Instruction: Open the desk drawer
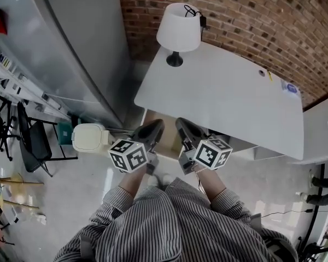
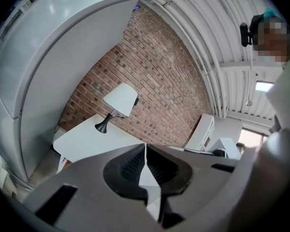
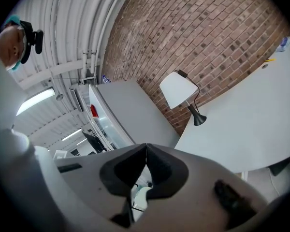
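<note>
A white desk [image 1: 224, 97] stands against a brick wall, with a white-shaded lamp [image 1: 179, 29] on its far left corner. The lamp [image 2: 120, 100] and desk top [image 2: 87, 139] also show ahead in the left gripper view. Under the desk's near edge a dark recess and a grey front [image 1: 238, 142] show; I cannot make out a drawer handle. My left gripper [image 1: 153, 129] and right gripper [image 1: 185, 126] hang side by side just short of that edge. Both point at the desk and touch nothing. Each one's jaws meet at the tips with nothing between them.
A tall grey cabinet [image 1: 71, 48] stands left of the desk, with a white bin [image 1: 90, 137] and a black chair [image 1: 33, 141] near it. A white unit [image 1: 322, 130] stands at the right. Small items [image 1: 290, 88] lie at the desk's far right end.
</note>
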`<state>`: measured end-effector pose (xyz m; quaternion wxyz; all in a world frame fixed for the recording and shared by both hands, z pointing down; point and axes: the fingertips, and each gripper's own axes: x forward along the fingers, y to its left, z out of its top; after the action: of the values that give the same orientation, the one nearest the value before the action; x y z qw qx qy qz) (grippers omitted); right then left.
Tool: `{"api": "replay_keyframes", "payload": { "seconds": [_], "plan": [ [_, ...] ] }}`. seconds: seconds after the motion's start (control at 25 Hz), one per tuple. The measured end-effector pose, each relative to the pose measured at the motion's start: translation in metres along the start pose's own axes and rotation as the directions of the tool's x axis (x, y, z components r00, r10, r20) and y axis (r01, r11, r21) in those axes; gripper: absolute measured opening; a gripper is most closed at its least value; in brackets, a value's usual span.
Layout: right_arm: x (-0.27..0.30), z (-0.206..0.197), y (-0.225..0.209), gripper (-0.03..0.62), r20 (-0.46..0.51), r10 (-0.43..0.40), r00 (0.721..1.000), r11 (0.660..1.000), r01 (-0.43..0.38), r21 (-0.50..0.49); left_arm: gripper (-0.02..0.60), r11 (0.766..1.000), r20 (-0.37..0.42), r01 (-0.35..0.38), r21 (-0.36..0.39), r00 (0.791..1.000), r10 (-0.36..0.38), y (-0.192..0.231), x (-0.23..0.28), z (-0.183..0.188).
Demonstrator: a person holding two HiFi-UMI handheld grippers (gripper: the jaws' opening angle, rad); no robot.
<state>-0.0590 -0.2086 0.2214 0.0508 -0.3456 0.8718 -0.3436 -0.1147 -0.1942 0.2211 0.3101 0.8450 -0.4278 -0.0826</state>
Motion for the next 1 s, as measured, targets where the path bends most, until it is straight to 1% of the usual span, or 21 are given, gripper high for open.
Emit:
{"api": "replay_keyframes", "payload": {
  "seconds": [0.16,0.32,0.64,1.0],
  "plan": [
    [-0.002,0.001,-0.002,0.017,-0.011,-0.013,1.000,0.999,0.013,-0.048,0.020,0.999,-0.002,-0.015,0.049,1.000,0.015,-0.006,0.003,0.002],
    [-0.002,-0.002,-0.003,0.017,-0.010,-0.020,1.000,0.998,0.020,-0.067,0.020,0.997,-0.007,-0.018,0.074,1.000,0.018,-0.008,0.003,0.005],
    [-0.006,-0.004,-0.003,0.017,-0.015,-0.016,1.000,0.997,0.015,-0.073,0.020,0.997,-0.026,-0.016,0.080,0.999,0.018,-0.013,0.003,-0.007],
    [-0.007,-0.008,0.002,0.017,-0.032,-0.008,0.999,0.996,0.005,-0.088,0.020,0.996,-0.024,-0.016,0.088,1.000,0.019,-0.015,0.005,-0.005]
  ]
}}
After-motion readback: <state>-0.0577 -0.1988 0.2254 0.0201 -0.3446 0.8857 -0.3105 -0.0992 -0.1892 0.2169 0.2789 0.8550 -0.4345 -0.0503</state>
